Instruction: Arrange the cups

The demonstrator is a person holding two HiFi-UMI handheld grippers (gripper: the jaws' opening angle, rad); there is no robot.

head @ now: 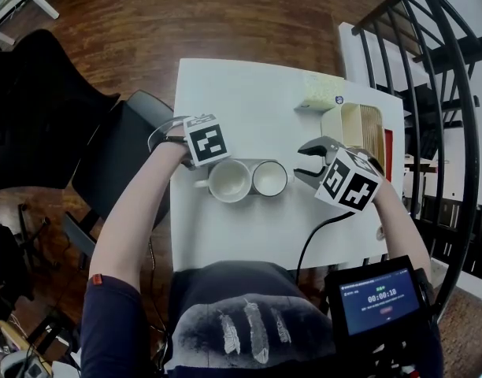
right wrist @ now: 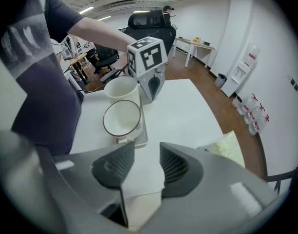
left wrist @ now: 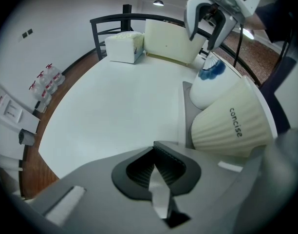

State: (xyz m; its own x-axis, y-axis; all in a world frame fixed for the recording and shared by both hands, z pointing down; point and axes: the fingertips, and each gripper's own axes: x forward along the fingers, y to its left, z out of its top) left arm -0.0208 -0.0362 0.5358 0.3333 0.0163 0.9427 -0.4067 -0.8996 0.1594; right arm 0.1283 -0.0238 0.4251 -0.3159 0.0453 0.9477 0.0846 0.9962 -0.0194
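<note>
Two cups stand side by side on a grey tray (right wrist: 140, 139) on the white table (head: 249, 101). The ribbed cream cup (head: 229, 181) is on the left, its handle pointing left. The white cup with a dark rim (head: 269, 178) is on the right. My left gripper (head: 198, 161) stands at the cream cup's left side. In the left gripper view its jaws (left wrist: 158, 167) are shut with nothing between them, and the ribbed cup (left wrist: 232, 126) sits close on the right. My right gripper (head: 313, 164) hangs open above the table, right of the dark-rimmed cup (right wrist: 122, 118), with nothing between its jaws (right wrist: 141, 167).
A pale tissue box (head: 318, 93) and a cream box-shaped holder (head: 353, 126) stand at the table's far right. A black chair (head: 123, 156) is left of the table and a black railing (head: 446, 93) to its right. A cable (head: 310, 242) crosses the near edge.
</note>
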